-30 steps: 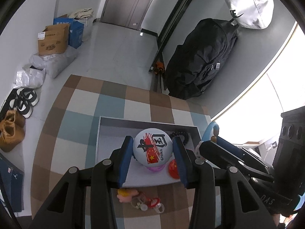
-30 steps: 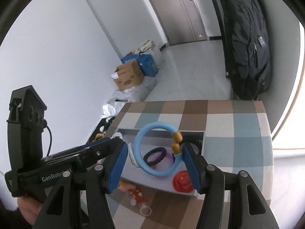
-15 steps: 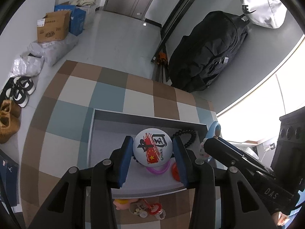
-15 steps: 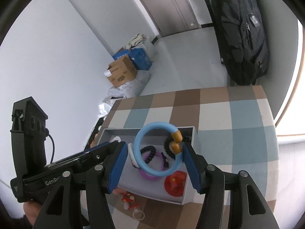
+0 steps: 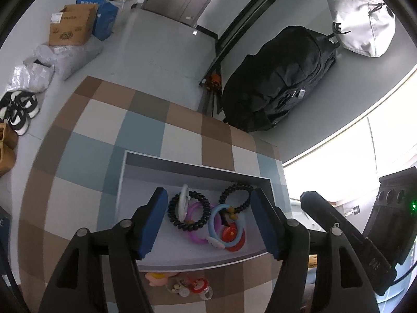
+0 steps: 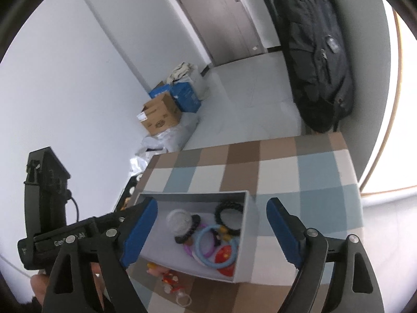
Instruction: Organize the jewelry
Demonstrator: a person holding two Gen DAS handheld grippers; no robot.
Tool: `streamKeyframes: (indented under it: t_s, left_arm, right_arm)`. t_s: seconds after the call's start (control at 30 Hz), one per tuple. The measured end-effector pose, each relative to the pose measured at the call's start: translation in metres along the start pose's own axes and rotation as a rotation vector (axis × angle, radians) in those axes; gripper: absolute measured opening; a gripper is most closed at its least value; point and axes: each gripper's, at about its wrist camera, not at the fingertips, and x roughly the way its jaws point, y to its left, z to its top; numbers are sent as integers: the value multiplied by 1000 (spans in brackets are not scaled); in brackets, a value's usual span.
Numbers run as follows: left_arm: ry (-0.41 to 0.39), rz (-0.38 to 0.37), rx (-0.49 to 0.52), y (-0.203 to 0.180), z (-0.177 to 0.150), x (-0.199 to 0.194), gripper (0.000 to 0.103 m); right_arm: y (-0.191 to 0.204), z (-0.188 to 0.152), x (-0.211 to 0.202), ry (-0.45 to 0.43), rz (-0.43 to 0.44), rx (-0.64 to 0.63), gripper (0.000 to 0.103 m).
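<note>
A grey open box [image 5: 125, 182] [image 6: 247, 237] sits on a checked table. In it lie a white round badge [image 5: 183, 203] [image 6: 179, 221] on its edge, a black coil bracelet [image 5: 189, 210], a purple ring [image 5: 195, 236], a light blue ring [image 5: 221, 228] [image 6: 216, 245], a black bead bracelet [image 5: 235, 198] [image 6: 229, 215] and a red badge [image 5: 232, 236] [image 6: 224, 258]. My left gripper [image 5: 209, 221] is open and empty above the box. My right gripper [image 6: 212, 232] is open and empty above it too.
Small pink, clear and red trinkets [image 5: 179, 283] [image 6: 169, 277] lie on the table in front of the box. A black backpack [image 5: 273, 83] hangs beyond the table. Cardboard boxes [image 5: 73, 24] and shoes [image 5: 18, 109] are on the floor at left.
Both grippers opened. The white badge dropped from the left gripper and the light blue ring from the right gripper; both now lie in the box. Both grippers rose a little.
</note>
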Motion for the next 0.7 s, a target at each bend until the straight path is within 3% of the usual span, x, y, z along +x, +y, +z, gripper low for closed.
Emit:
streamKeyframes:
  t_s: [0.5, 0.7]
  left_arm:
    - [-70, 106, 66, 1, -17, -26, 62]
    - [-81, 133, 101, 2, -33, -34, 62]
  right_arm:
    - [15, -14, -23, -41, -12, -92, 103]
    - [24, -24, -29, -36, -4, -140, 103]
